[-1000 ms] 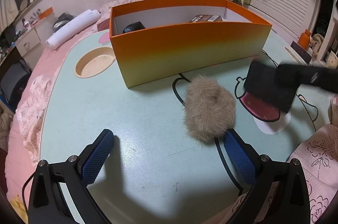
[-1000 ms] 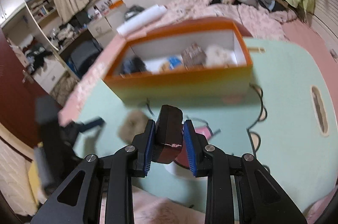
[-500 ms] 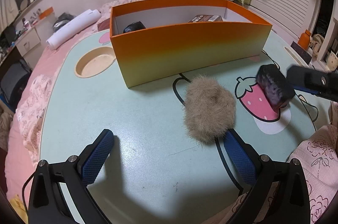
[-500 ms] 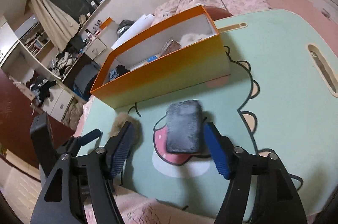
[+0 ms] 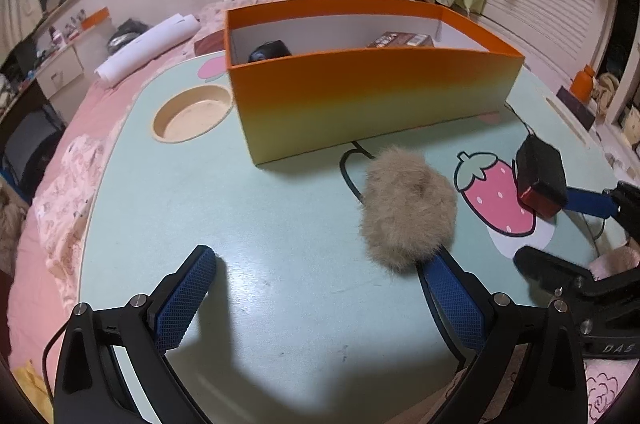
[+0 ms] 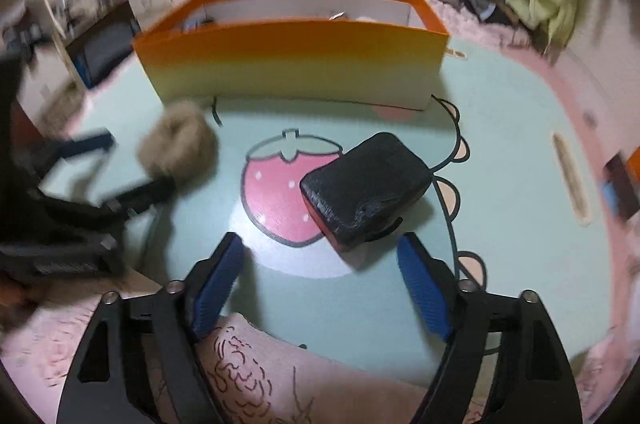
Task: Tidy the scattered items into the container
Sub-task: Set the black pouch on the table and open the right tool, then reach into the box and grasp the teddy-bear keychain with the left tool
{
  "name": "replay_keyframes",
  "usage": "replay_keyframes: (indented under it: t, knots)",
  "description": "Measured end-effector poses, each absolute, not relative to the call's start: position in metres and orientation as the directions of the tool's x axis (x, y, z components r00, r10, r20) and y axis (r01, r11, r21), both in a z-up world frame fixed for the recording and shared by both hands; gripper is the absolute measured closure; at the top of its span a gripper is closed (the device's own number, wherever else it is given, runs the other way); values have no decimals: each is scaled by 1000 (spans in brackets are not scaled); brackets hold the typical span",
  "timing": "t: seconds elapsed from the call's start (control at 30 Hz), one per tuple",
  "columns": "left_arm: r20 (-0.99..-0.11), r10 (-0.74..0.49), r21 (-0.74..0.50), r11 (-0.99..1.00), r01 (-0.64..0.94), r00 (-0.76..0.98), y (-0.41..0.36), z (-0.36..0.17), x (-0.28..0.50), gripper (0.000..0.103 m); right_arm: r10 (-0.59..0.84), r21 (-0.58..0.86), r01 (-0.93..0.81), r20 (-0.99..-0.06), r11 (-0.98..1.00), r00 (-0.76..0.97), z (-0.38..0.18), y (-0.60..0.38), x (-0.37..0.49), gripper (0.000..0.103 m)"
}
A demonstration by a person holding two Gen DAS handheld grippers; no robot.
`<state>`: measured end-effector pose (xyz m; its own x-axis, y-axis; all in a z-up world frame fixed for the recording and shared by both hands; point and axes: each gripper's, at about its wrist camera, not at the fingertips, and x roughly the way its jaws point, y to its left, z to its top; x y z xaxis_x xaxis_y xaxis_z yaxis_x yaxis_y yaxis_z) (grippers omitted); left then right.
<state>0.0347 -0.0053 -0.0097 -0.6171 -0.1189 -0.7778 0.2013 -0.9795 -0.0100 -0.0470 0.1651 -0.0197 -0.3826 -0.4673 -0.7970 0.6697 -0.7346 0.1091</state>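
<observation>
While your right gripper [image 6: 320, 264] jaws are opening with nothing pinched, the black pouch [image 6: 366, 185] lies on the table [image 5: 280, 224] in front of the orange box [image 5: 372, 95], not inside. Left gripper [image 5: 316, 288] jaws stand wide, fur ball [image 5: 408, 207] beside one. Regrasp off-centre and the pouch may slip.

Both grippers are angled down at the table [image 5: 280, 224] from its near edge. The left gripper [image 5: 320, 288] has its jaws spread wide, nothing pinched between them, blue pads [image 5: 184, 300] just off the surface. The right gripper [image 6: 320, 276] sits over toward the right side of the near edge, jaws opening, pads clear of anything and gripping nothing.
</observation>
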Motion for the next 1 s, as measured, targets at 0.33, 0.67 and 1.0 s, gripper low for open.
replay_keyframes:
  t: [0.33,0.67,1.0]
  knots:
    - [-683,-142,-1,-981,196,-717,-5,47,23,4,-450,121,631,-802,-766,-393,-22,174,-50,14]
    - [-805,-57,53,-998,23,-590,11,77,-115,20,-454,122,637,-802,-762,-389,-20,170,-51,12]
    - [-900,149,-191,-980,63,-410,-16,6,-162,40,-459,127,638,-800,-759,-387,-21,172,-51,12]
